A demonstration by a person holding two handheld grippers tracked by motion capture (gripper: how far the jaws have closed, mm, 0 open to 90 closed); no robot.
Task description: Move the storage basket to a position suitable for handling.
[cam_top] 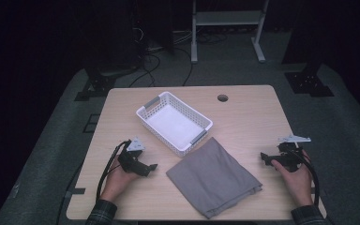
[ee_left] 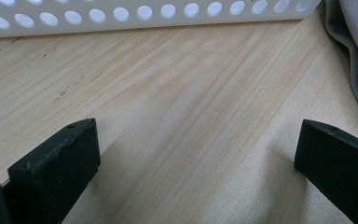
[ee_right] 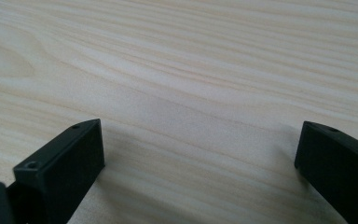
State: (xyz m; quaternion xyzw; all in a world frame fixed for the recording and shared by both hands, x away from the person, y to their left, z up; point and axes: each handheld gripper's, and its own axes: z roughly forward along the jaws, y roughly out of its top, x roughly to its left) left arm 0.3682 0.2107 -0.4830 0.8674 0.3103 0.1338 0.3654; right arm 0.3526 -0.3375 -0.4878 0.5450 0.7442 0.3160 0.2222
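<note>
1. High view: nearest the person lies the folded grey cloth (cam_top: pixel 214 177), on the desk (cam_top: pixel 253 117) between the left gripper (cam_top: pixel 153 167) and the right gripper (cam_top: pixel 263 157). Both rest on the wood apart from the cloth, jaws released and gaping with nothing between them.
2. The cloth looks soft, light and limp; it would likely sag and unfold if lifted by one point. A hold at two corners or along the folded edge nearest the grippers seems safest.
3. Just beyond the cloth, almost touching its far corner, sits a white perforated basket (cam_top: pixel 145 116), empty.
4. The desk is pale smooth wood with a round cable hole (cam_top: pixel 222 98) beyond the cloth.
5. Farther off, grey carpet, cables and a white frame (cam_top: pixel 228 18) stand in a dark room.
</note>
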